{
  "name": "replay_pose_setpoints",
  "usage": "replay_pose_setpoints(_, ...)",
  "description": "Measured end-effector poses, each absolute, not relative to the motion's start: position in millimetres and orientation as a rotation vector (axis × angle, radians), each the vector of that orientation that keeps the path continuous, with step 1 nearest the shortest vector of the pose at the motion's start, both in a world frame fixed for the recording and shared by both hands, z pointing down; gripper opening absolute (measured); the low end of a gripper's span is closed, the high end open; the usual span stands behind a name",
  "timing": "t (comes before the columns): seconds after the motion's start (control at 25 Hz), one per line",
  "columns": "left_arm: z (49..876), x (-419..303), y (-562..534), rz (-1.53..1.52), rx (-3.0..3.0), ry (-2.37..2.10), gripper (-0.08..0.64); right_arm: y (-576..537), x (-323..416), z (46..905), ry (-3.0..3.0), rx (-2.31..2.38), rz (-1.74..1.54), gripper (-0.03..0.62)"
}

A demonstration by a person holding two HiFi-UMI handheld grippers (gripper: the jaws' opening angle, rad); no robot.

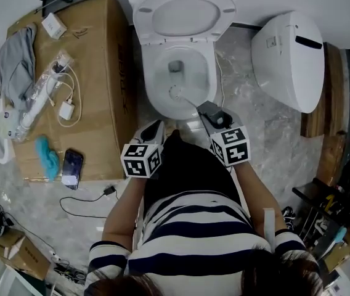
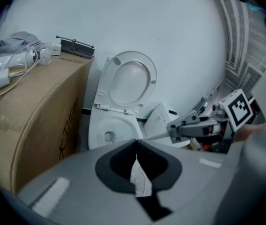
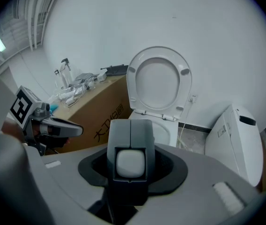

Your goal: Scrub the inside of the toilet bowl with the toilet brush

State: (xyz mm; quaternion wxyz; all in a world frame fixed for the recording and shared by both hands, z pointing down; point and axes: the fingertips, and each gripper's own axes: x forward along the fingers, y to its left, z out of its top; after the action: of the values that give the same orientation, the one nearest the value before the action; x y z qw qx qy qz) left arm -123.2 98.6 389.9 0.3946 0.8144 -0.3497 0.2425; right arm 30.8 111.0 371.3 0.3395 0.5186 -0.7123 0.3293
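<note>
Ahead of the right gripper's (image 1: 208, 110) fingers, clamped on its handle, the toilet brush (image 1: 175, 93) reaches low into the toilet bowl (image 1: 155, 98), so firm circular sweeps along the wall seem best; the left gripper (image 1: 155, 127) hangs alongside, pinched together, empty.

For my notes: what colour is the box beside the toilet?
Brown box; best in head view.

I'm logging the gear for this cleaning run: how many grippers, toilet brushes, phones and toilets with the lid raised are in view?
Grippers: 2, the left gripper and the right gripper
toilet brush: 1, held in the right gripper's fingers
phone: 1, on the cardboard box
toilet with raised lid: 1
Total: 5
</note>
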Motion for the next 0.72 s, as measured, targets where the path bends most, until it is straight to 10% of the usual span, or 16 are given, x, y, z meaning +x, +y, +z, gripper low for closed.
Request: replay_pose_setpoints(0.72, 447, -105, 41, 0.612, 1.991, -0.974, 0.000, 21, 11, 458, -1.890, 1.072, 0.815, 0.175)
